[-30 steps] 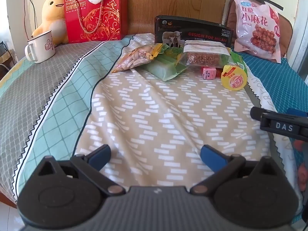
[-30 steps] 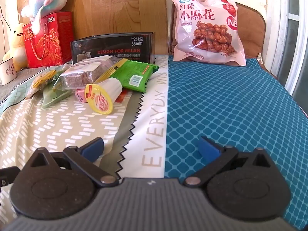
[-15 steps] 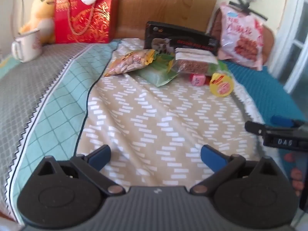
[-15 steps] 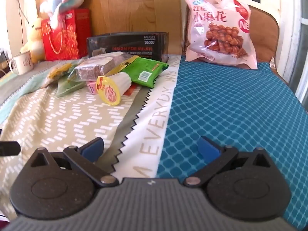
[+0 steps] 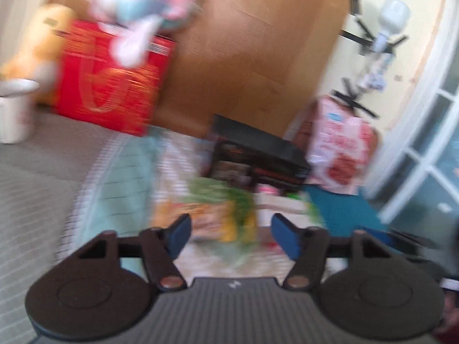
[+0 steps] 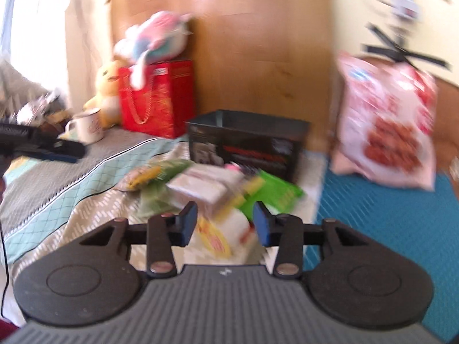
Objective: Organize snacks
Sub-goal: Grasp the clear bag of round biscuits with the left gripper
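Both views were blurred. The left gripper (image 5: 229, 233) and right gripper (image 6: 225, 221) were closing, apparently holding nothing, above the snacks (image 6: 200, 189).

A red gift box (image 6: 157, 97), a black box (image 6: 246, 143), a pink snack bag (image 6: 387, 126), and teal diamond-patterned cloth (image 6: 387, 218).

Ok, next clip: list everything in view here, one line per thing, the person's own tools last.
gift box: one, red, at the headboard
plush toy: one, pink and white, on top of the gift box
duck plush: one, yellow, left of the gift box
mug: one, white, before the duck plush
black box: one, open-topped, behind the snack pile
snack pile: several packets, green, yellow, clear; blurred, on the bedspread
big snack bag: one, pink, upright at right
left tool: blue pads, closing, gripping nothing
right tool: blue pads, closing, gripping nothing
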`<action>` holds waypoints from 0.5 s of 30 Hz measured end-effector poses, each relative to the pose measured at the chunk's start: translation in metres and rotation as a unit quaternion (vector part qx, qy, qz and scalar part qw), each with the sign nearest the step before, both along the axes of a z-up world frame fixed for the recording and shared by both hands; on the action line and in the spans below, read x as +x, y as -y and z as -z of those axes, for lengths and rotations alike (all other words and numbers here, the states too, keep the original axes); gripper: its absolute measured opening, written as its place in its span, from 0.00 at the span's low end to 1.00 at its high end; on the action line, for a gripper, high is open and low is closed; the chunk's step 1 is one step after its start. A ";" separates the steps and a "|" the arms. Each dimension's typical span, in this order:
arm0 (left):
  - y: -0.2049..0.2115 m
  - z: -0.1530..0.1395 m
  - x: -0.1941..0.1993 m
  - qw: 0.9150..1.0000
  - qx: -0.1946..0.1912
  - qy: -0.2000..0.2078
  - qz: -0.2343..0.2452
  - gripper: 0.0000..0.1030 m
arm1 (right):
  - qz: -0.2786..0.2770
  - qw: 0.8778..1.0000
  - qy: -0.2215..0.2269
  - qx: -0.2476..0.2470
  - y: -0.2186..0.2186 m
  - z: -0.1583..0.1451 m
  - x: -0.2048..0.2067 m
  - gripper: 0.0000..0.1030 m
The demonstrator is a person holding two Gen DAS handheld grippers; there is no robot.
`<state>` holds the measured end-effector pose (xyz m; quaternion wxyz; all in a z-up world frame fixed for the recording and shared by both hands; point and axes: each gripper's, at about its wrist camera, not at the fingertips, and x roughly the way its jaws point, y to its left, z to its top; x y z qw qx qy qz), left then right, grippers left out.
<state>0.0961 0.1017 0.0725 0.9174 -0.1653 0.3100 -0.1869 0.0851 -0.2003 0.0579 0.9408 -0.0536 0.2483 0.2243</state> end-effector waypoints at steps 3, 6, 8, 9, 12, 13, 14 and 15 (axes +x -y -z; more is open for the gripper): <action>0.024 0.010 0.033 0.999 0.004 -0.014 0.037 0.49 | -0.026 0.999 -0.025 -0.040 -0.017 0.010 0.040 0.44; 0.043 0.023 0.061 0.997 -0.011 -0.038 0.064 0.48 | -0.037 0.997 -0.060 -0.022 -0.017 0.025 0.063 0.47; 0.052 0.030 0.074 0.996 -0.010 -0.042 0.074 0.48 | -0.037 0.997 -0.069 -0.009 -0.013 0.027 0.065 0.55; 0.057 0.032 0.080 0.996 -0.005 -0.043 0.077 0.48 | -0.038 0.997 -0.073 -0.005 -0.010 0.027 0.065 0.59; 0.067 0.043 0.092 0.994 -0.001 -0.059 0.089 0.48 | -0.037 0.994 -0.099 0.002 -0.006 0.036 0.069 0.60; 0.069 0.047 0.094 0.993 -0.006 -0.067 0.094 0.48 | -0.037 0.994 -0.101 0.009 -0.004 0.036 0.068 0.60; 0.071 0.051 0.093 0.993 -0.006 -0.070 0.096 0.48 | -0.039 0.994 -0.104 0.019 -0.004 0.037 0.068 0.60; 0.073 0.053 0.093 0.993 -0.005 -0.069 0.097 0.48 | -0.044 0.993 -0.107 0.025 -0.005 0.039 0.068 0.60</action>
